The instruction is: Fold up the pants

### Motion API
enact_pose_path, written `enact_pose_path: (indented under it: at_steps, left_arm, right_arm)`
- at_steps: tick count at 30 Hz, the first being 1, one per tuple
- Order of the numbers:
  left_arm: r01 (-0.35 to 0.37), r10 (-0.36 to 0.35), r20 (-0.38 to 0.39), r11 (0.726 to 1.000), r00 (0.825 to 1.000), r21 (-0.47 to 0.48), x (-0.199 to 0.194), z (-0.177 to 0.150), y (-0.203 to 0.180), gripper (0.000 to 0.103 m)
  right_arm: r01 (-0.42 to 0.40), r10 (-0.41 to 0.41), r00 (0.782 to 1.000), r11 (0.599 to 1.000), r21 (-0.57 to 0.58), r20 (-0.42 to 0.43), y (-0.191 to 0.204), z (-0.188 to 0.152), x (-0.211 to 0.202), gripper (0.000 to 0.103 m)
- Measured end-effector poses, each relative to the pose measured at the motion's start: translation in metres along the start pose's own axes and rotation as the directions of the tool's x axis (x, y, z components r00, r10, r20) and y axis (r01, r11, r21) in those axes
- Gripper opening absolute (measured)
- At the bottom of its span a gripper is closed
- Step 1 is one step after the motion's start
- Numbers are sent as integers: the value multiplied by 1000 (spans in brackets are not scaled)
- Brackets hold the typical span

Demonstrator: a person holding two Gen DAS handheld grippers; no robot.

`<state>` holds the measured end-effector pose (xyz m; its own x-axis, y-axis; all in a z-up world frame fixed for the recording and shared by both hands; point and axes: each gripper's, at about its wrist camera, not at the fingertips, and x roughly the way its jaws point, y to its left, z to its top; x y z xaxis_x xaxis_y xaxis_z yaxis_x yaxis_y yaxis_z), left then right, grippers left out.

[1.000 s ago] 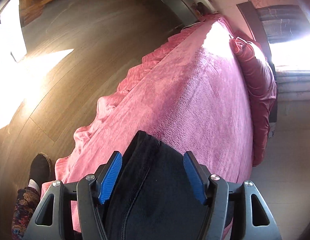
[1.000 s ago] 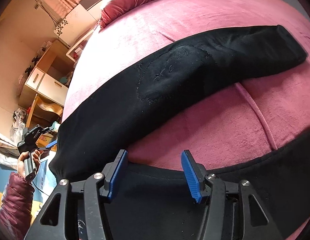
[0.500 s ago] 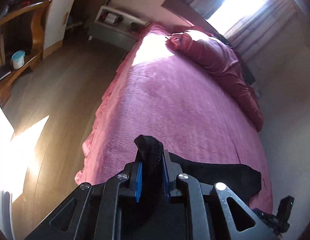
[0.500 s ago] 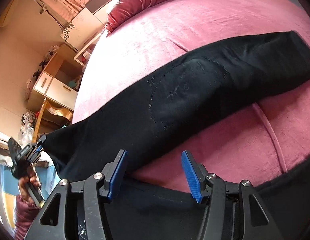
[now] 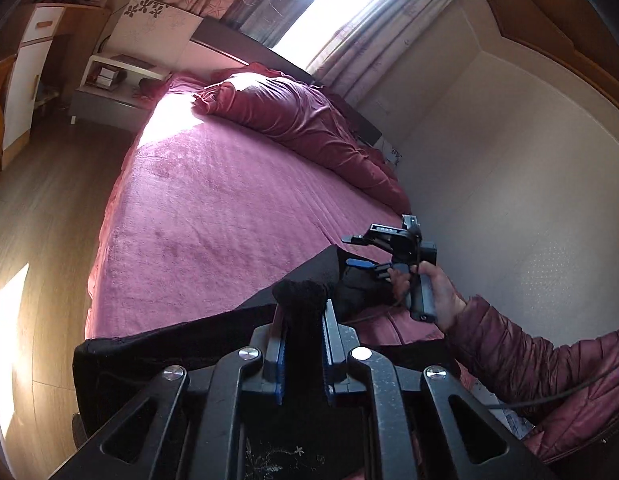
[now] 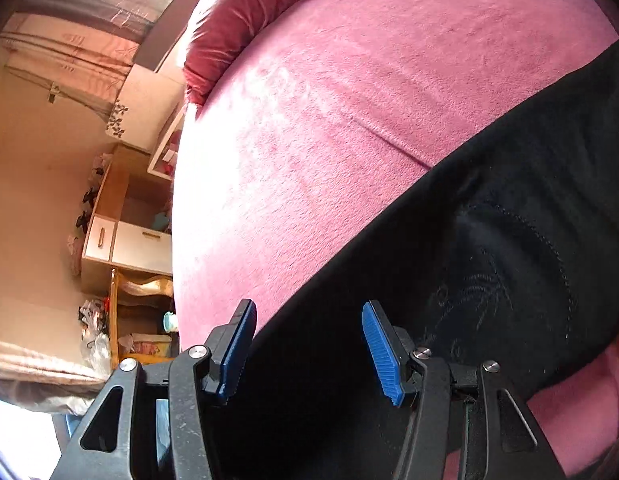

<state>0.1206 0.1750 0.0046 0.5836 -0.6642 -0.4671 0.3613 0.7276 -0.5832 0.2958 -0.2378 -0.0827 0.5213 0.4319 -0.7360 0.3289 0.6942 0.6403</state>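
Observation:
Black pants [image 5: 169, 344] lie stretched across a pink bed [image 5: 229, 200]. My left gripper [image 5: 303, 312] is closing, and its blue pads pinch a bunched fold of the pants lifted off the bed. In the right wrist view the pants [image 6: 509, 220] show an embroidered patch. My right gripper [image 6: 307, 312] hovers open low over the pants, fabric beneath the gap and neither pad touching it. The left wrist view also shows the right gripper [image 5: 373, 266] in a person's hand [image 5: 437, 288], beside a raised corner of the pants.
A rolled pink quilt [image 5: 293, 120] lies along the bed's head by the window. A grey nightstand [image 5: 109, 96] and a wooden cabinet [image 6: 121, 236] stand beside the bed on the wood floor [image 5: 41, 208]. A white wall [image 5: 509, 160] runs along the bed's far side.
My left gripper went from open around the pants' end to pinching it, then rose and swung across the bed toward the right gripper. The right gripper slid along the pants, still open.

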Motion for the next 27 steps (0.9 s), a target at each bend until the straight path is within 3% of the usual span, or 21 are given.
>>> enact_pose_path:
  at_steps: [4, 8, 9, 11, 14, 19, 22, 27]
  left_arm:
    - [12, -12, -20, 1000, 1000, 13, -9, -16, -6, 13]
    - [16, -15, -35, 1000, 999, 24, -14, -20, -8, 13]
    - [7, -7, -34, 1000, 999, 17, -13, -19, -6, 13]
    - [-15, 15, -22, 1000, 1000, -12, -12, -11, 3, 13]
    - [-129, 128, -8, 989, 992, -78, 0, 17, 31, 13]
    - [-293, 306, 50, 940, 951, -173, 17, 77, 81, 13]
    - [-333, 350, 65, 924, 934, -188, 22, 96, 93, 13]
    - [-328, 345, 86, 929, 935, -170, 8, 78, 83, 13]
  right_arm:
    - [28, -27, 999, 999, 42, -17, -8, 17, 13, 54]
    - [120, -121, 992, 992, -25, -47, -9, 19, 18, 12]
    - [131, -133, 990, 990, -50, -46, -8, 17, 15, 9]
    - [134, -137, 990, 986, -99, -30, -7, 14, 2, 8]
    - [88, -88, 996, 988, -124, 12, 0, 14, -29, 8]
    - [-39, 59, 993, 981, -192, 99, 21, -2, -97, 8]
    - [-110, 149, 979, 960, -257, 136, 25, -32, -143, 8]
    - [-139, 191, 973, 932, -335, 126, 2, -108, -189, 8]
